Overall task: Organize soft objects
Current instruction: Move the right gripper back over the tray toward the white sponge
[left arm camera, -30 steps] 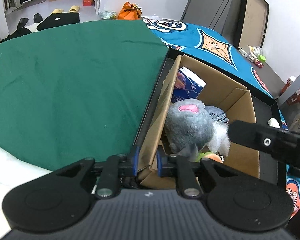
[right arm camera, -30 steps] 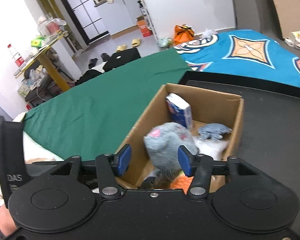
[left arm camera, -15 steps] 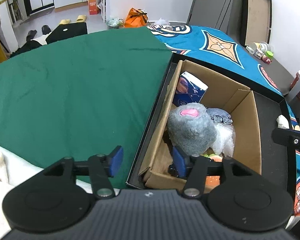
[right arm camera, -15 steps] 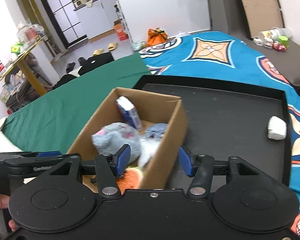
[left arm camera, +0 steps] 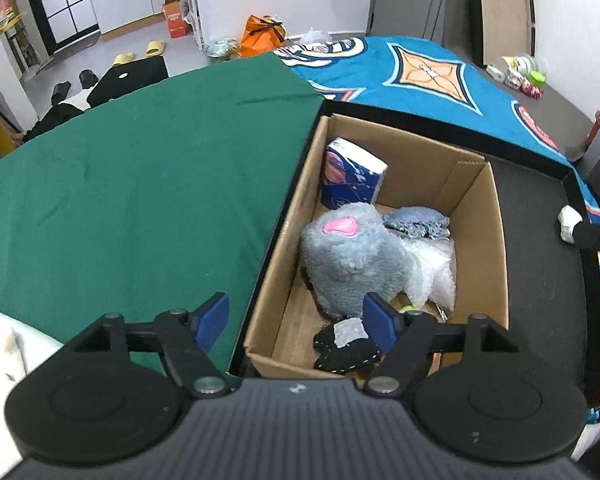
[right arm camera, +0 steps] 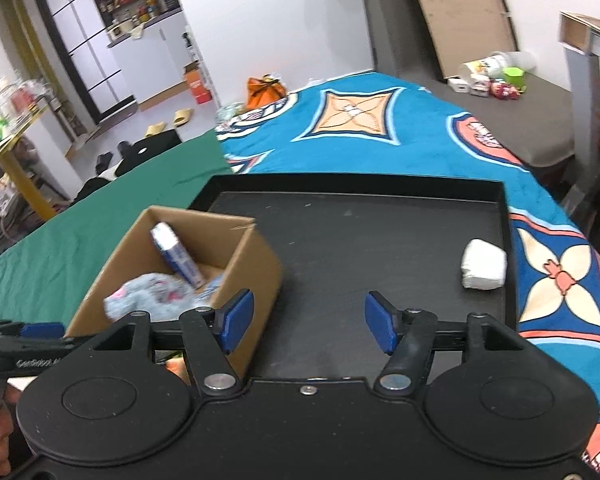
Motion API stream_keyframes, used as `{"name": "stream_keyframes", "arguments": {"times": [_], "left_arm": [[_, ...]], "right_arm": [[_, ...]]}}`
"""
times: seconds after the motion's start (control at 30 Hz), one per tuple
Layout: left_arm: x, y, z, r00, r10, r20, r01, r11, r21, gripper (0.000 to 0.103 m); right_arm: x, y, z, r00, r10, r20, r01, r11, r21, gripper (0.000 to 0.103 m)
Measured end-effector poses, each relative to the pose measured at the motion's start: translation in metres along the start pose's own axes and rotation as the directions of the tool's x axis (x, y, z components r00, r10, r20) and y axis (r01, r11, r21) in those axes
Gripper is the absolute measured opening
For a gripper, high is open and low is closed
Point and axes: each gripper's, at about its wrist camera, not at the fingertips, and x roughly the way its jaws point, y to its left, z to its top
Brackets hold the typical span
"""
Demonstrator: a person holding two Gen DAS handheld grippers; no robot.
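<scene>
Black tray [right arm camera: 340, 240] under "GenRobot"-marked left hand-held gripper [right arm camera: 40, 330]

Before you, the cardboard box [left arm camera: 476, 216] stands in the left part of the tray [right arm camera: 380, 248]; in the box, the tissue pack [left arm camera: 352, 178] leans at the far end; the plush toy [left arm camera: 352, 256] lies nearer; the bubble wrap [left arm camera: 436, 268] lies to its right; a small white bundle [right arm camera: 483, 264] lies apart at the tray's right edge.

plush toy [right arm camera: 148, 294] — motion-blurred | white lump [left arm camera: 567, 224] — partly hidden by right gripper [left arm camera: 598, 235]
</scene>
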Motion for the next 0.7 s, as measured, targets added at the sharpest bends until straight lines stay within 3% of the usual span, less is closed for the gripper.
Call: {"name": "stream_keyframes", "arguments": {"times": [0.53,0.7], "left_arm": [[0.019,-0.032,0.007,0.994,0.094,-0.057,-0.089,0.992,0.091,0.079],[0.022,-0.042,0.013,0.99,0.13,-0.054,-0.123,0.985,0.124,0.08]], "right_arm": [[0.032,-0.062,-0.003,0.99,-0.134,0.051,0.128,0.986,0.103,0.062],[0.043,-0.071,-0.005,0.974,-0.214,0.079,0.206,0.973,0.1,0.062]]}}
